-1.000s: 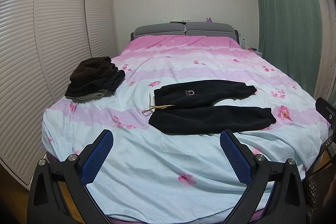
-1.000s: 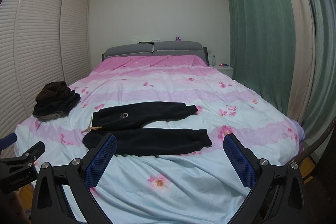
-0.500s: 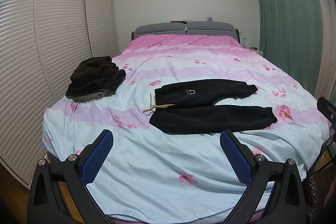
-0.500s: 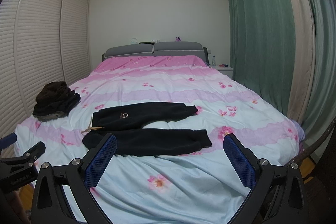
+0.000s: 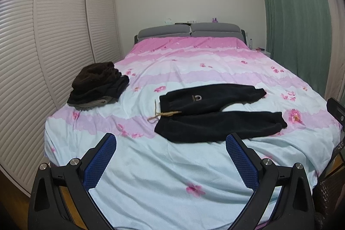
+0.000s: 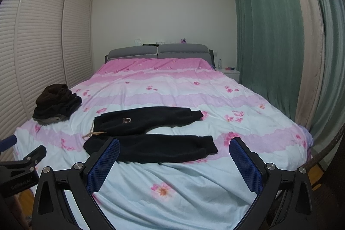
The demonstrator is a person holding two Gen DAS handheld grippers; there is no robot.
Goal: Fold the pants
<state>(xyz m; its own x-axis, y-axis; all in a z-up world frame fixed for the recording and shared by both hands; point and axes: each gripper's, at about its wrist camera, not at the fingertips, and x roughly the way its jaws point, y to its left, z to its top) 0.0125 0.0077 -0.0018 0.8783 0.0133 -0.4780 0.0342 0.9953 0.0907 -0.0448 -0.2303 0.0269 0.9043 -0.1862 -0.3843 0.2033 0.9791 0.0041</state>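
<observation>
black pants [image 5: 217, 115] flat on the pink-and-blue bedspread [image 5: 172, 176], legs spread toward the curtain side, tan drawstring [image 5: 163, 114] at the waist. my left gripper [image 5: 171, 156] and right gripper [image 6: 174, 163] both gape wide, empty, short of them. dark clothes pile [image 5: 97, 83] sits well apart.
</observation>
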